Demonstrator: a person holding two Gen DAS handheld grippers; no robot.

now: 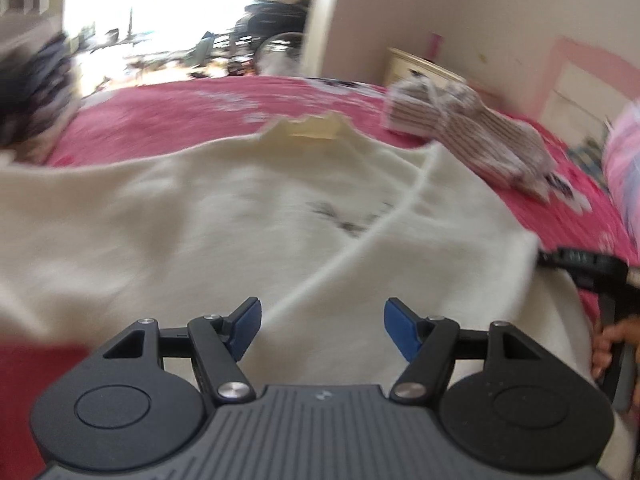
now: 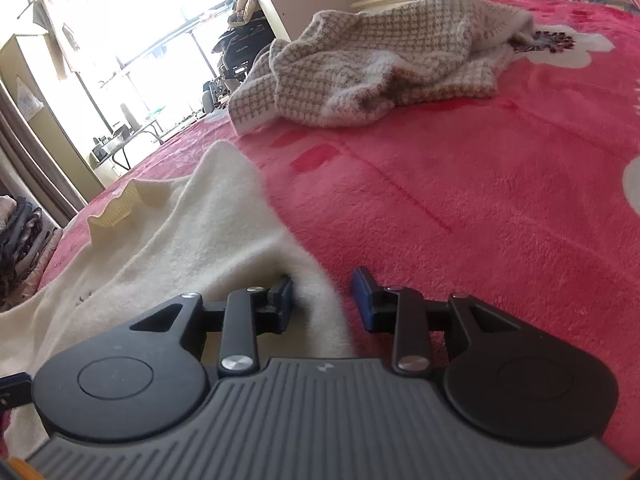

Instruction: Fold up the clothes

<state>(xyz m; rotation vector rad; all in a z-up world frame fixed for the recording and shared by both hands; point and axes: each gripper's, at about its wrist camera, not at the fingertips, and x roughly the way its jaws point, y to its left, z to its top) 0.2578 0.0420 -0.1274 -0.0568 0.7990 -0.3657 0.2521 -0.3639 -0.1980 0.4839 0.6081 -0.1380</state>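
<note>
A cream sweater (image 1: 200, 220) lies spread on a red floral blanket (image 1: 160, 120), its ribbed collar pointing away from me. My left gripper (image 1: 322, 328) hovers open over the sweater's lower middle, with nothing between its blue pads. My right gripper (image 2: 324, 300) is at the sweater's (image 2: 192, 232) right side edge, where a raised fold of the cream knit fills the gap between its pads. In the left wrist view that right gripper (image 1: 548, 258) shows at the cloth's right corner, with a person's hand (image 1: 608, 340) on its grip. The left view is blurred by motion.
A crumpled beige checked garment (image 2: 380, 64) lies farther up the red blanket (image 2: 480, 200), beyond the sweater. Dark clothes (image 2: 20, 232) are piled off the bed's left side. A pink striped bundle (image 1: 624, 168) sits at the far right, and a cream cabinet (image 1: 420, 68) stands by the wall.
</note>
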